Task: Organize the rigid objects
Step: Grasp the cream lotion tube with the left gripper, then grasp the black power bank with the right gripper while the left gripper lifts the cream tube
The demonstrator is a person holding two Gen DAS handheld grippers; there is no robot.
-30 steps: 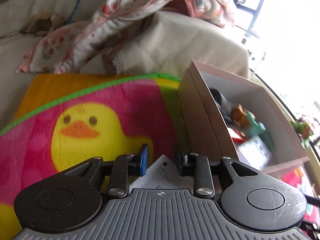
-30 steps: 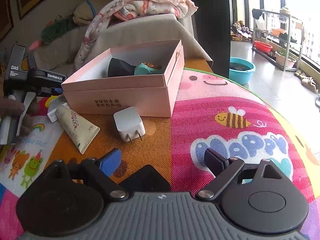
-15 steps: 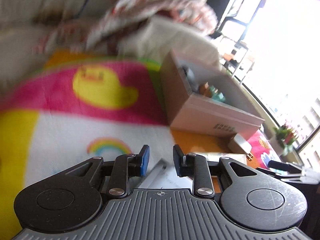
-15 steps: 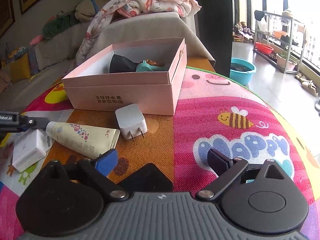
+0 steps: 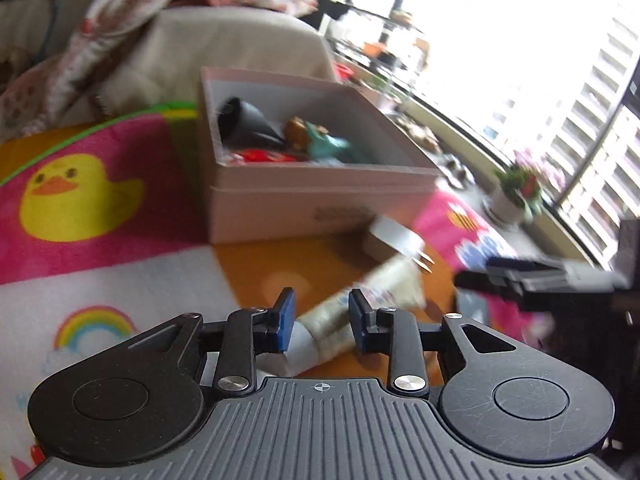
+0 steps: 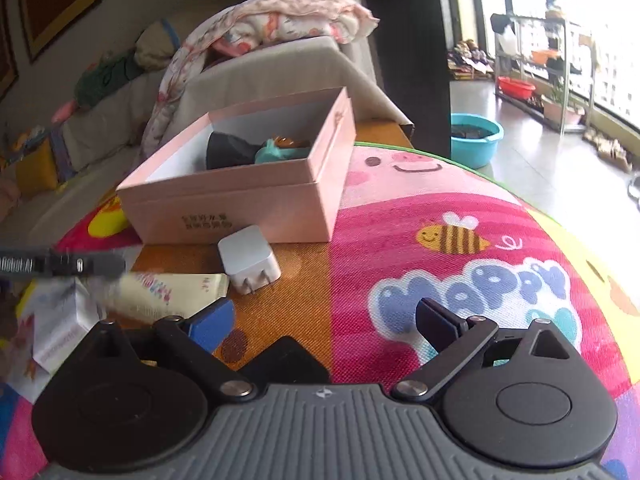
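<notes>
Cream tube [image 5: 352,312] now between narrow left claw [image 5: 321,319]; right claw [image 6: 325,322] spread, empty.

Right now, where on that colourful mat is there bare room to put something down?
The mat's pink stretch with the bee and the "HAPPY" lettering, right of the pink box, is bare. The duck patch left of the box is too. In front of the box it is crowded: white charger, cream tube, small white carton.
</notes>
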